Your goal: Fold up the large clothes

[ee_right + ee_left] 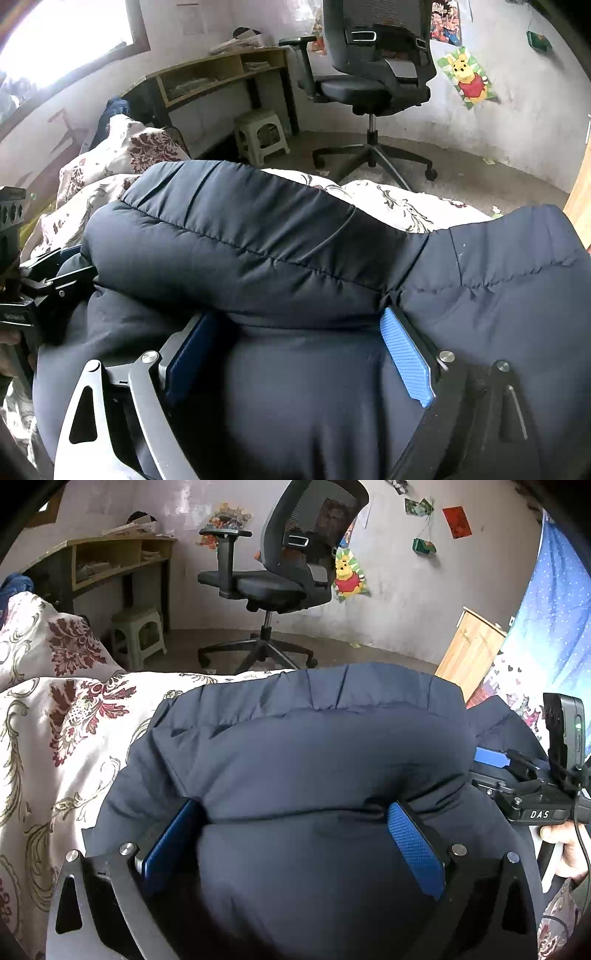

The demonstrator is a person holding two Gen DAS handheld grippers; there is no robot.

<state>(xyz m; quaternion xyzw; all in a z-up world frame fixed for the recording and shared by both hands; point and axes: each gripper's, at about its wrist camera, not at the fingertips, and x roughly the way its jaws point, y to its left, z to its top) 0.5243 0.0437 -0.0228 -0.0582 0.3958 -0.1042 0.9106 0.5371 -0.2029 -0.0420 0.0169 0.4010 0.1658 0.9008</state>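
Note:
A dark navy padded jacket lies on a floral bedspread and fills the lower part of both views. My left gripper is open, its blue pads wide apart with a thick roll of the jacket bulging between them. My right gripper is open too, blue pads apart around a puffy fold of the jacket. The right gripper also shows at the right edge of the left wrist view, beside the jacket. The left gripper's body shows at the left edge of the right wrist view.
The bedspread runs to the bed's far edge. Beyond it stand a black office chair, a pale plastic stool and a wooden desk by the wall. A wooden cabinet and blue curtain are on the right.

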